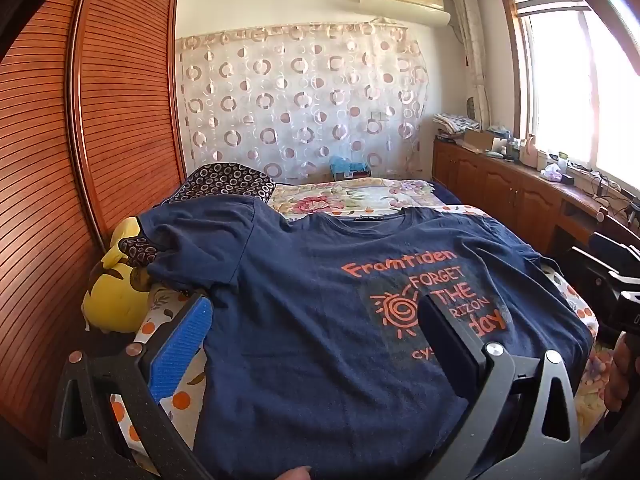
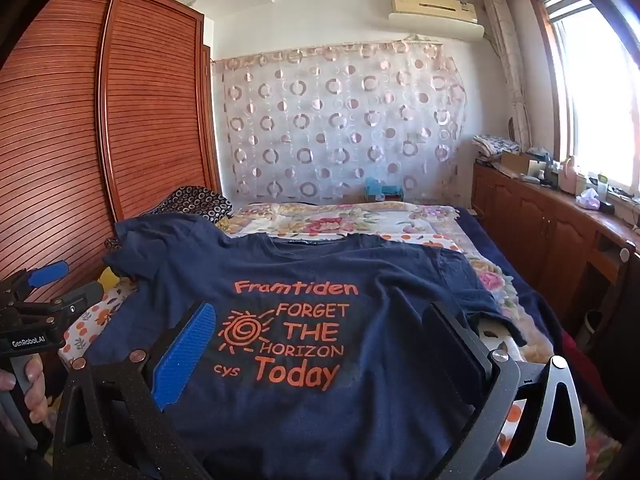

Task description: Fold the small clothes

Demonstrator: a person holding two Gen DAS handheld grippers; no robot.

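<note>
On the flowered bedspread [image 2: 360, 216], navy cotton T-shirt [image 2: 320, 420] spread flat, orange print up, left gripper [image 1: 316, 320] spread wide, right gripper [image 2: 324, 324] spread wide, ribbed blue pads [image 2: 184, 356]

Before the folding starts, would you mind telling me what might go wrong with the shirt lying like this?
1. The navy shirt's left sleeve drapes over the spotted pillow and yellow plush toy, so a fold there may turn out uneven.
2. Both tools, left and right, are open above the shirt; a pinch might also catch the floral bedsheet.
</note>
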